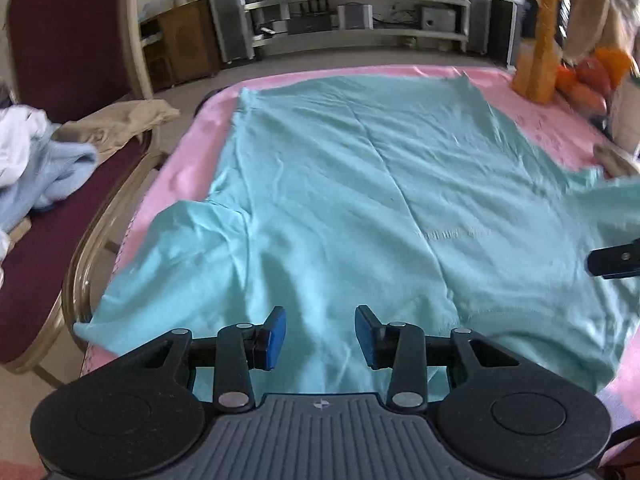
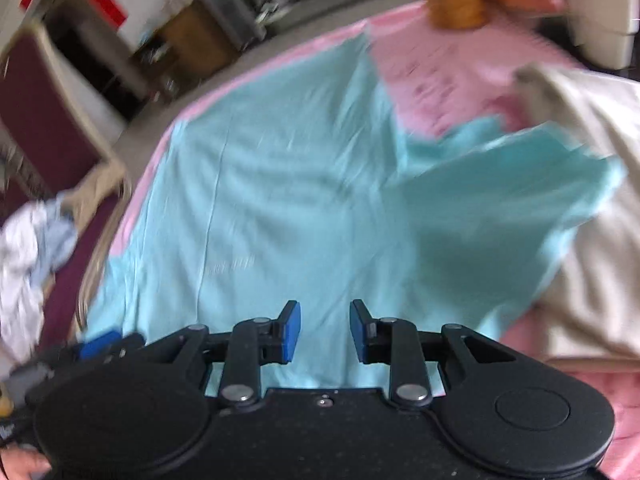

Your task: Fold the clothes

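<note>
A turquoise T-shirt [image 1: 360, 180] lies spread flat on a pink table cover [image 1: 532, 108], hem at the far side. My left gripper [image 1: 320, 320] hovers open over the shirt's near edge; its blue pads [image 1: 276, 336] hold nothing. The left sleeve [image 1: 192, 248] lies rumpled beside it. The right wrist view is blurred: my right gripper [image 2: 325, 316] stands open above the T-shirt [image 2: 280, 180] with nothing between the pads. The right sleeve [image 2: 500, 200] lies loosely spread to its right. One finger of the right gripper [image 1: 616, 258] shows at the left wrist view's right edge.
A maroon chair [image 1: 60, 40] at the table's left holds a pile of white and pale blue clothes [image 1: 36, 160] and a beige garment [image 1: 132, 120]. Orange plush toys [image 1: 540, 40] stand at the far right corner. A cream cloth [image 2: 592, 200] lies right of the shirt.
</note>
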### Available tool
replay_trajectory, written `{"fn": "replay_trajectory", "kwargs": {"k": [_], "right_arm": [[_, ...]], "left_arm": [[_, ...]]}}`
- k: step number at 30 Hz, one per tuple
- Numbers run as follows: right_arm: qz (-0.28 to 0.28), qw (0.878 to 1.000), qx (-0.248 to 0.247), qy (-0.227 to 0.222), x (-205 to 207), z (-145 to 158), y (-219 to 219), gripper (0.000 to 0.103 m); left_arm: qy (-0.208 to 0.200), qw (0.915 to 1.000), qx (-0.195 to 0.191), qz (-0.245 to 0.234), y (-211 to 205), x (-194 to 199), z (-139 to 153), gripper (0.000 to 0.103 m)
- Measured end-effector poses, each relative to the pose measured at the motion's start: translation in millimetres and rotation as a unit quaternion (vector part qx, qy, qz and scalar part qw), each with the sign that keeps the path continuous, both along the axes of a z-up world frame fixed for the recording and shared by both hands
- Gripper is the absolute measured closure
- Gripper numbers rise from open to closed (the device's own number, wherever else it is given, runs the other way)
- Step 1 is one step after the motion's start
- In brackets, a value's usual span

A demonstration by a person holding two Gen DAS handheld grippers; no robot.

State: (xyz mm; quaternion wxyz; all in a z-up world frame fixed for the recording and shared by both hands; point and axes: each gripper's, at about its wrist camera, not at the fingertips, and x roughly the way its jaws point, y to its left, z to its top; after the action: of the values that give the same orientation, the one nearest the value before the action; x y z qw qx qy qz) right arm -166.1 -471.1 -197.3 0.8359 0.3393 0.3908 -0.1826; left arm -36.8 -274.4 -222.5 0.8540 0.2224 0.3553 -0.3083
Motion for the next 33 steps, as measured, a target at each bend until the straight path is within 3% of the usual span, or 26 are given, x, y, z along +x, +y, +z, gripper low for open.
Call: {"fn": "replay_trajectory", "kwargs": {"k": [7,11,15,17,19,21,25,28,33], "right_arm": [[0.059,0.994,-0.071,0.052,-4,-2,34,0.077],[0.091,0.992,-0.063,0.064,-29,0,52,0.077],[0.115,0.988,-0.084,0.061,-47,4,71,0.077],[0.087,0.992,-0.078,0.04,-56,8,61,0.077],[0.022,0.997,-0.069,-0.011,-70,19,40,0.076],[-0.066,0.995,-0.053,-0.061,-87,28,12,0.071],[-0.225,0.97,-0.008,-0.096,-117,34,-48,0.07],[-0.3,0.948,0.028,-0.107,-136,28,-79,0.07],[-0.339,0.931,0.091,-0.102,-136,6,-107,0.07]], "left_arm": [[0.003,0.9979,0.062,-0.021,12,-19,-4,0.066],[0.03,0.9975,0.058,-0.028,38,-34,1,0.068],[0.024,0.9987,0.032,-0.032,48,-41,10,0.069],[0.02,0.9994,-0.002,-0.029,50,-38,19,0.067],[0.016,0.9992,-0.024,-0.029,46,-32,26,0.066],[0.012,0.9991,-0.025,-0.033,35,-24,29,0.065],[0.029,0.9986,-0.021,-0.039,14,-13,25,0.065],[0.049,0.9978,-0.02,-0.04,6,-10,16,0.064],[0.061,0.9974,-0.016,-0.035,9,-7,6,0.062]]}}
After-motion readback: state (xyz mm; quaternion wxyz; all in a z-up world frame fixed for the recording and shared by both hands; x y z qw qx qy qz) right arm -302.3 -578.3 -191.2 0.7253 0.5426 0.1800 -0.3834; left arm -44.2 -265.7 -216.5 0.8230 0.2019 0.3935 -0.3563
